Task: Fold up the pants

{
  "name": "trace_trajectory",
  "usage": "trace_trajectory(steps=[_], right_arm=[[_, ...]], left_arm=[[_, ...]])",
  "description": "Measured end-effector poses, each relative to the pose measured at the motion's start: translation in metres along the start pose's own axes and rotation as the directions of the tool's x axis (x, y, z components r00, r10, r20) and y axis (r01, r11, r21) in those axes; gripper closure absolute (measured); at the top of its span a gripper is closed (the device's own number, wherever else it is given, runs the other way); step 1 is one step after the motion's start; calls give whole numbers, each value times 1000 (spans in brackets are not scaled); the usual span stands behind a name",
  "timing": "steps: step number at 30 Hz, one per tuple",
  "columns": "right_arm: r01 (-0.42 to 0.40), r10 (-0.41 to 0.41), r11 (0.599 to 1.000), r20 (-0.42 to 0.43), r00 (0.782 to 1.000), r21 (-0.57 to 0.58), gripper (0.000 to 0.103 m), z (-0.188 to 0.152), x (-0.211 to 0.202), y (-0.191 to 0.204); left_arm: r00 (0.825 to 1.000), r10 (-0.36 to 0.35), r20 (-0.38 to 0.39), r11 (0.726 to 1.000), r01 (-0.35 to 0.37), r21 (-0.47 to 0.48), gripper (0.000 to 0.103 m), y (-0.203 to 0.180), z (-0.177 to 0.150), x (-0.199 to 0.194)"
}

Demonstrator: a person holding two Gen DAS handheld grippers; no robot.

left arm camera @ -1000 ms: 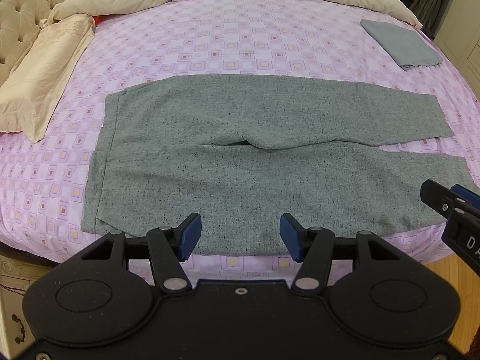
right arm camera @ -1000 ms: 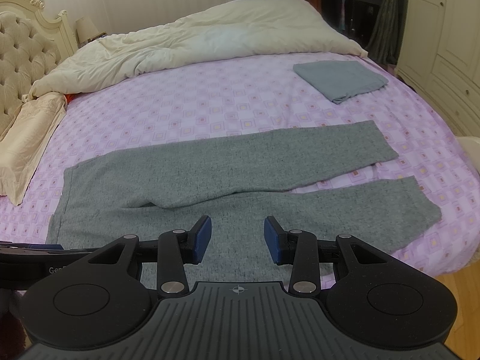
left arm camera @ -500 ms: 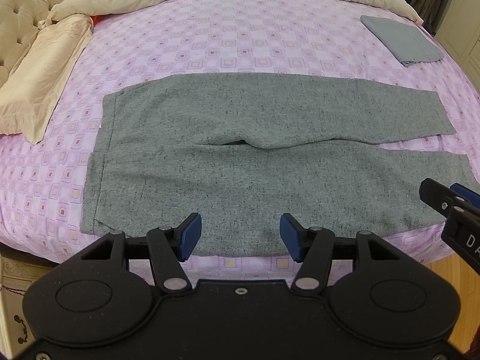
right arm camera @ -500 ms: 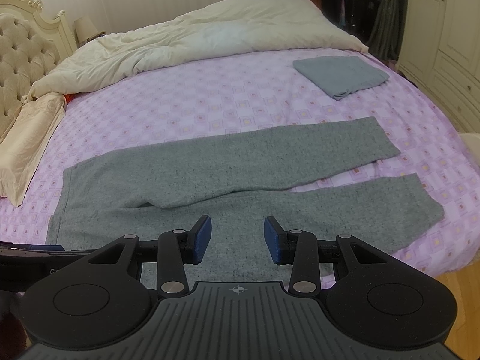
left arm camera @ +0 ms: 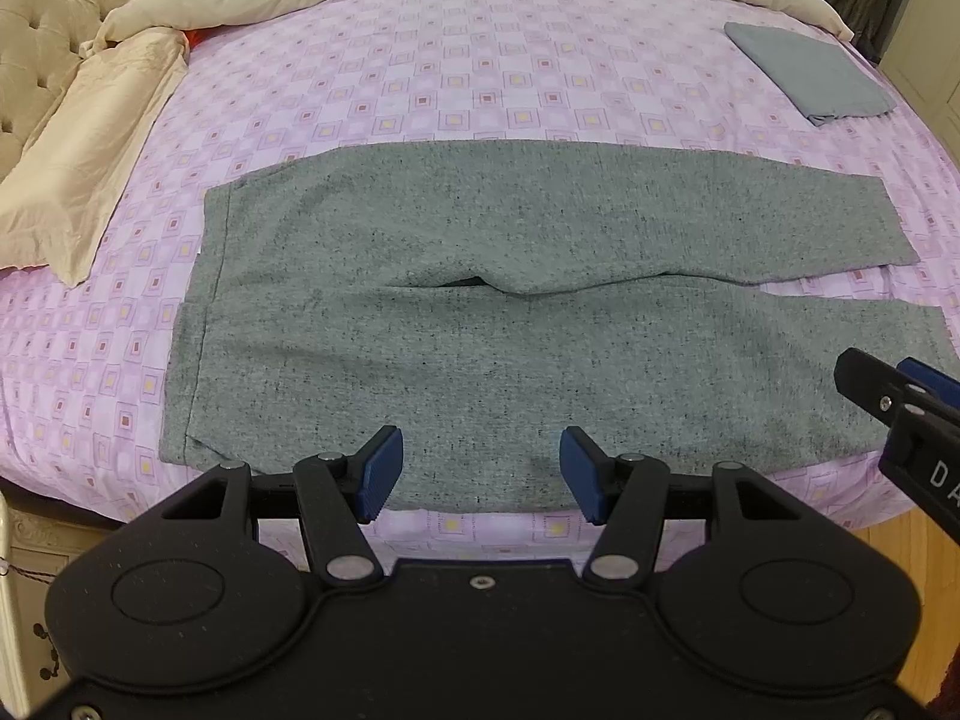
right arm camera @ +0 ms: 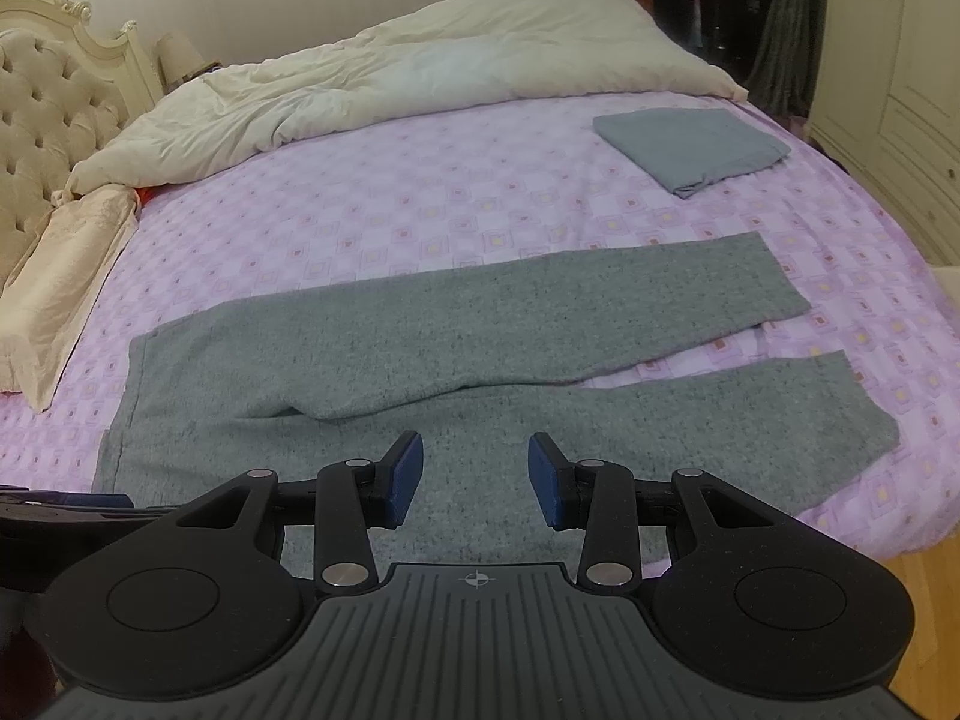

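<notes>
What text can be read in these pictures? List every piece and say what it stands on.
"DA": white letters on the black body of the right claw, cut off by the edge of the left wrist view; the rest is out of frame.
No other words, numbers or brands are readable in either view.

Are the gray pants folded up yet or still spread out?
Spread out. The gray pants lie flat on the purple bedsheet, both legs stretched side by side with a gap between their ends, none doubled over.

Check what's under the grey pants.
The grey pants lie flat on the purple patterned bedsheet, which shows on all sides and between the legs. Whatever is directly beneath the fabric is covered.
</notes>
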State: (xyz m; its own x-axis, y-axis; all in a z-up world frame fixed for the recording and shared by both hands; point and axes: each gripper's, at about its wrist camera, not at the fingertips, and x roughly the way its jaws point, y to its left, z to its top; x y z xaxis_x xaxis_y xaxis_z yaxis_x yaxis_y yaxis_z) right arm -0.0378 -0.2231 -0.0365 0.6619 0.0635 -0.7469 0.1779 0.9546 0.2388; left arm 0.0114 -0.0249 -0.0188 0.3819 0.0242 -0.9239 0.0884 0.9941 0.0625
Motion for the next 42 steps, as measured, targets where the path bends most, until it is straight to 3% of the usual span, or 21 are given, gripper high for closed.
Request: trace_trajectory(steps=[7, 10, 17, 22, 29, 37, 42], right_arm=[[6, -6, 1000, -14, 1000, -8, 65, 0, 5, -8], [-9, 10, 1000, -53, 999, 24, 76, -1, 13, -16], [-6, 14, 997, -110, 994, 74, 76, -5, 33, -30], [43, -26, 993, -146, 989, 113, 83, -1, 49, -47], [150, -121, 972, -162, 979, 179, 84, 18, 69, -82], [277, -228, 929, -208, 951, 246, 84, 43, 106, -120], [283, -236, 932, -211, 948, 227, 84, 65, 132, -149]], left_arm=[[1000, 15, -12, 1000, -15, 7, 41, -9, 0, 2], [999, 22, -31, 1000, -22, 18, 41, -11, 0, 4], [996, 60, -58, 998, -59, 26, 41, -8, 2, 14], [995, 72, -74, 997, -70, 33, 49, -13, 17, 33], [995, 36, -88, 997, -30, 68, 48, -37, 60, 68], [993, 16, -120, 990, 1, 142, 48, -59, 104, 108], [991, 39, -124, 979, -13, 203, 48, -72, 114, 126]])
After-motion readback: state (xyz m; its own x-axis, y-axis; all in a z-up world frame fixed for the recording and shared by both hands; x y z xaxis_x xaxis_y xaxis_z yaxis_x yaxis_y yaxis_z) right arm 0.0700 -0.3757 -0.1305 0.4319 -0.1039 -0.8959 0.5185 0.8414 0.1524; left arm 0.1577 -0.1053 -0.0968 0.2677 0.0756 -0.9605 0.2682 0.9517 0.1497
